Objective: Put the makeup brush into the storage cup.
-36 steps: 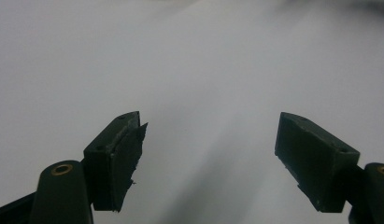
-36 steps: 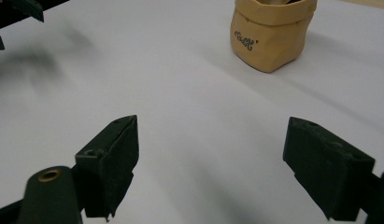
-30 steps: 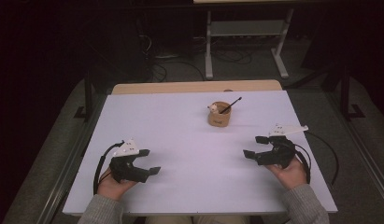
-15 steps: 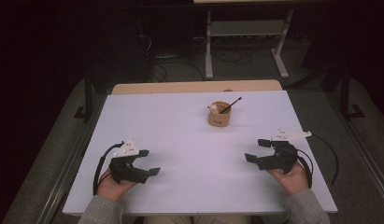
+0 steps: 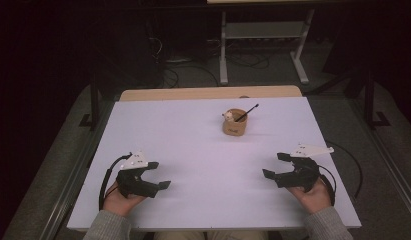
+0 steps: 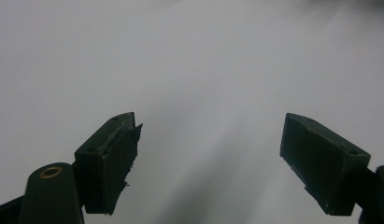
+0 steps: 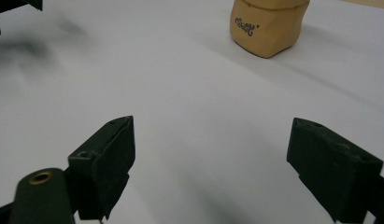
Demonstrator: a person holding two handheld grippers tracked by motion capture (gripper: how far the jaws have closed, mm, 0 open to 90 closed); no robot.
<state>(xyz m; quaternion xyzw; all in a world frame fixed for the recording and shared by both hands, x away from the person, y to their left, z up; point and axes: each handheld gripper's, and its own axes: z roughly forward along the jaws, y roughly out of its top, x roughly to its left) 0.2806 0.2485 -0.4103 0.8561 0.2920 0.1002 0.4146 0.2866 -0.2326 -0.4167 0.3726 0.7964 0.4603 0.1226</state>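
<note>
While the small tan clay-looking cup (image 5: 235, 123) sits upper centre on the white table (image 5: 193, 150), its top's cut off in the right gripper view. One cup, one dark stick (image 5: 247, 112) inside, plus something whitish I can't make out. Left gripper (image 5: 160, 175) and right gripper (image 5: 274, 165) sit lower left and lower right, both spread wide, holding nothing.

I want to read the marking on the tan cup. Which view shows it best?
The right gripper view: the cup is near and its dark printed marking faces the camera, though its top is cut off. The high view shows the whole cup, small, with a dark stick in it.
</note>
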